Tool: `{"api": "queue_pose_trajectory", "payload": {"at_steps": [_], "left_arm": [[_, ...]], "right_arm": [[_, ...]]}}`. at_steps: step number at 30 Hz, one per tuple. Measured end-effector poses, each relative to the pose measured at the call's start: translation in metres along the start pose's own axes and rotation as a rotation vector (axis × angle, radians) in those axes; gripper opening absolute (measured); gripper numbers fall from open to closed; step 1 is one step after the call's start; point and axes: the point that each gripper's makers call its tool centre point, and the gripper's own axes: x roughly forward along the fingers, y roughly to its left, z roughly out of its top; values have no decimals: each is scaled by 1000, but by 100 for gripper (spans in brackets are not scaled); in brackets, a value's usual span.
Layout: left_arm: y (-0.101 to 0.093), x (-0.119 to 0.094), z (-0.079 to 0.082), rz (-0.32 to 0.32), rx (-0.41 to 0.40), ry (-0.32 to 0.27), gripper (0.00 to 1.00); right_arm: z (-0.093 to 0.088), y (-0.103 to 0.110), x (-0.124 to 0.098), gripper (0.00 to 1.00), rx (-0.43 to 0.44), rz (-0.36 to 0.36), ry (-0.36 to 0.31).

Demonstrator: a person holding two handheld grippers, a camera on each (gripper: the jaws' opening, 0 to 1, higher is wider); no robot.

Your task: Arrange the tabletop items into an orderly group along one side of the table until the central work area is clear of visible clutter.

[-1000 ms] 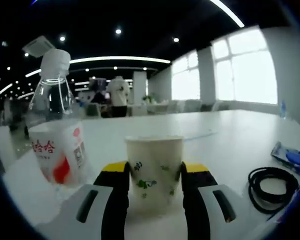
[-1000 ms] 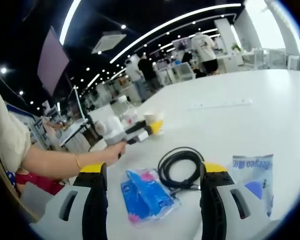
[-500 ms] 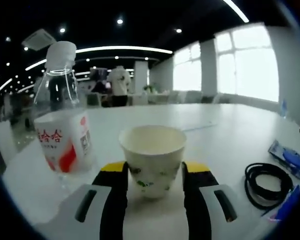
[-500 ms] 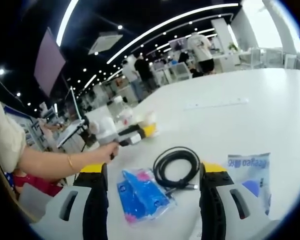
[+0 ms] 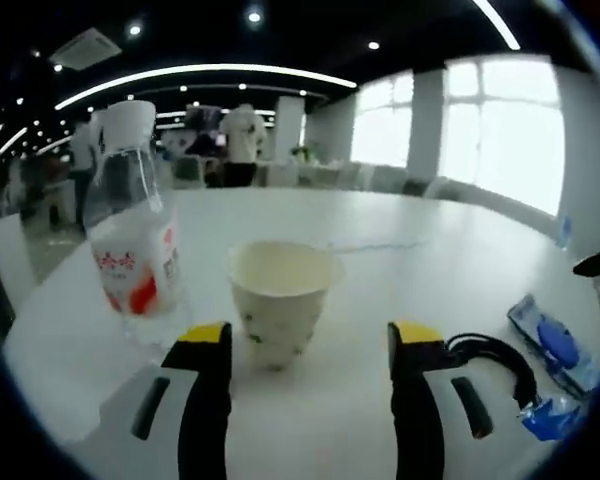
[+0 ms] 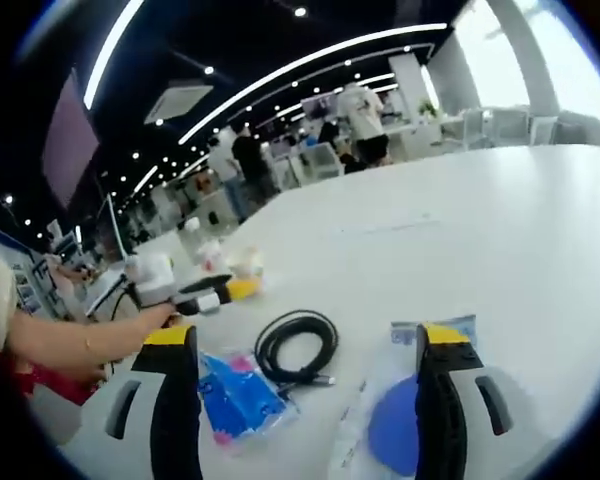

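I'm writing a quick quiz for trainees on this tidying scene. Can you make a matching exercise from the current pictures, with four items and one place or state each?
Items:
1. paper cup
2. water bottle
3. black cable
4. blue packet

Descriptions:
A. coiled on the table
B. standing capped beside the cup
C. lying next to the right gripper's yellow-tipped jaw
D. upright and apart from the left gripper's open jaws

Pairs: 1-D, 2-B, 3-A, 4-C
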Motion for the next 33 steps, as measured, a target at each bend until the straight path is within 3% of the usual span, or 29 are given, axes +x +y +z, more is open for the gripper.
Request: {"api": "queue_pose_trajectory", "payload": {"at_steps": [4,10,16,19,23,29,33], "left_arm": [[-23,-11,1,-64,36,10,70],[-55,-24,0,-165,50,1,85],[-90,-31,10,-275,73,-45,98],[-106,-30,9,-325,96,-36,99],[-119,-22,8,-356,133,-20,99],[-148,-15,7,-439,166,-11,99],[-166,-5,8,-488,188,-10,98]], "right_arm": [[-2,-6,-14,99,-13,-24,12],[-17,-20,-39,100,10,-91,60],[-33,-31,-60,100,64,-174,113],[-46,-36,-68,100,116,-226,160],[-57,-44,-79,100,158,-316,173],[-72,-41,-87,100,278,-343,182],[-82,-37,-89,99,293,-364,207]]}}
